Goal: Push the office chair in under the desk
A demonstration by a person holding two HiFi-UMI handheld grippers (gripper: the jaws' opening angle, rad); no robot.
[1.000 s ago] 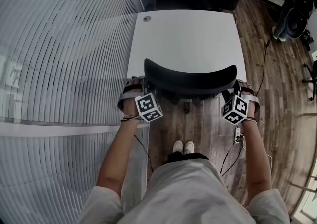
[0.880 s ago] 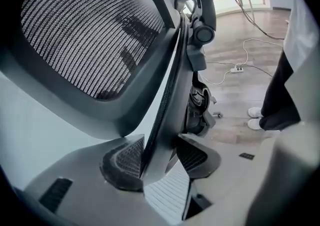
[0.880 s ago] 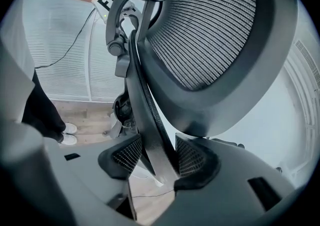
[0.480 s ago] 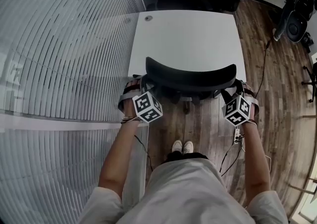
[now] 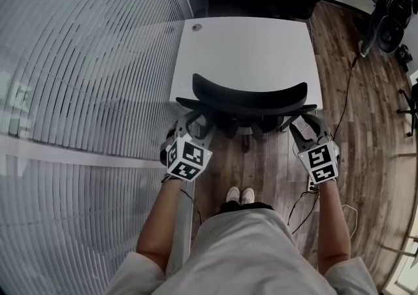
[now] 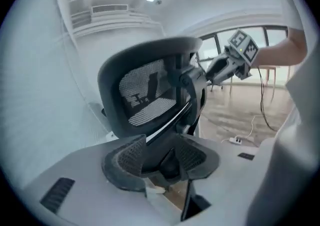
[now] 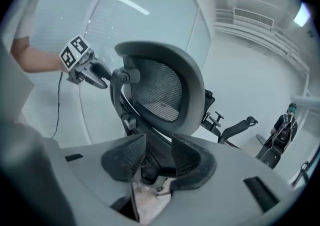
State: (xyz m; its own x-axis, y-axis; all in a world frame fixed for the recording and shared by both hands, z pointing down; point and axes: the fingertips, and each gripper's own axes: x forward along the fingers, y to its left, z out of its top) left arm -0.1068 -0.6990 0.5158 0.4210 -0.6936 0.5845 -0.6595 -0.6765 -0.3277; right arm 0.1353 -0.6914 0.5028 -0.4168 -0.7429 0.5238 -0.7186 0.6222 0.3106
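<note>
- Since a second ago both hands have pulled back toward the person and rolled over. The marker cubes now sit lower in the head view, and the jaws have come away from the ends of the backrest.
- The left hand-held gripper [image 5: 198, 124] is released. Its jaws have just been closing a little but still stand apart, and its own view shows nothing pinched between them, just the chair beyond.
- The right hand-held gripper [image 5: 307, 129] is the same: jaws easing shut, still apart, gripping nothing.
- The office chair [image 5: 248, 99] has its backrest right up at the near edge of the bench [image 5: 248, 46]. The seat isn't visible from above, so I'd guess it's tucked under and the job is pretty much done.
- The chair lies straight ahead of both grippers, away from the person.
- The backrest's long axis runs left to right, parallel with the bench edge. One gripper is just off each end, so neither hand looks clearly nearer.
- Any last nudge would need to go straight forward with both sides even, or the chair will probably swivel.
- The backrest is a curved black plastic frame with a see-through mesh panel.
- The bench top is smooth flat white, with a small round grommet [image 5: 194, 26] in the far left corner.
- The floor [image 5: 274, 156] is wood plank, and a striped frosted glass wall [image 5: 85, 91] runs along the left.
</note>
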